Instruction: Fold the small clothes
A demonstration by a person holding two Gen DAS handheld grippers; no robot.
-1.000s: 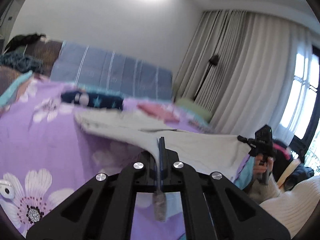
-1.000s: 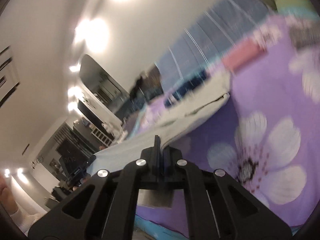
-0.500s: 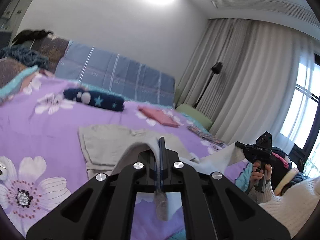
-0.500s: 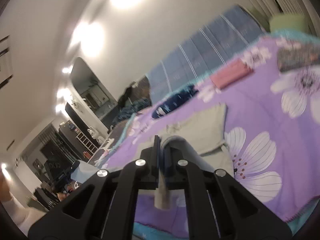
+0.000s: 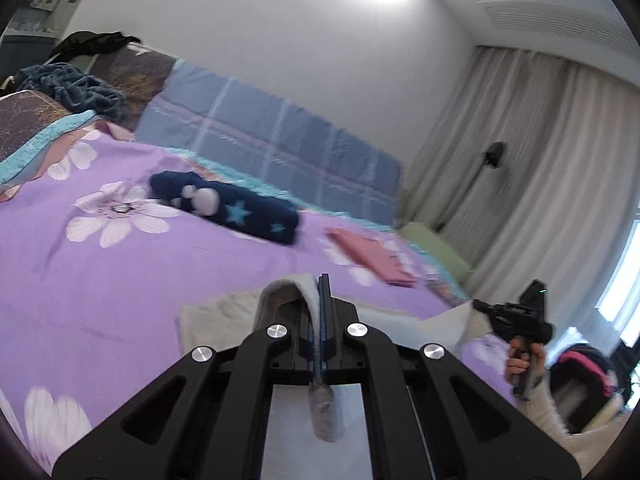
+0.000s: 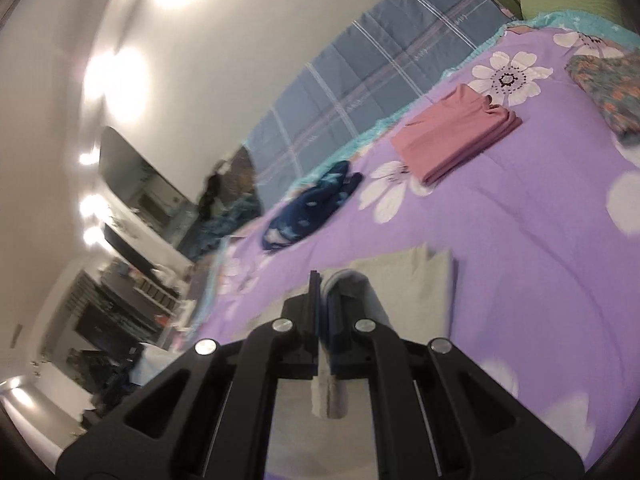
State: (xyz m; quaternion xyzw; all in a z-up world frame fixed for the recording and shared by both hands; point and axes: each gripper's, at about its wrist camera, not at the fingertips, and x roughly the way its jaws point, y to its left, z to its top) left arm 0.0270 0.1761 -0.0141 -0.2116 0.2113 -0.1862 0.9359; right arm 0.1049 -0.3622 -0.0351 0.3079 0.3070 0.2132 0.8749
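Left wrist view: the left gripper (image 5: pixel 322 292), a black two-finger tool, has its jaws pressed together on a fold of the pale grey knit garment (image 5: pixel 280 292). The cloth loops up over the fingertips and a short tail of it hangs down behind the jaws. The rest of the garment lies flat on the purple bedspread with white flowers (image 5: pixel 100 272), just beyond the gripper. Farther back on the bedspread lie a dark navy rolled cloth with light blue stars (image 5: pixel 240 210) and, to its right, a folded pink cloth (image 5: pixel 372 256). Behind them a blue checked padded headboard (image 5: pixel 272 152) stands against the white wall. Cream curtains (image 5: pixel 532 168) hang at the right. At lower right a person's hand (image 5: pixel 520 364) in a fluffy white sleeve holds the right gripper, whose far end also carries the grey garment. No readable writing or labels show.

Right wrist view, tilted: the right gripper (image 6: pixel 320 284) is clamped narrowly on another fold of the same grey garment (image 6: pixel 404 280), which curls over the right finger and spreads flat on the bedspread beyond. The pink folded cloth (image 6: pixel 456 136) lies farther off, the navy cloth (image 6: pixel 308 204) to its left, and a teal and orange patterned cloth (image 6: pixel 604 84) at the far right edge. No writing can be read here either.
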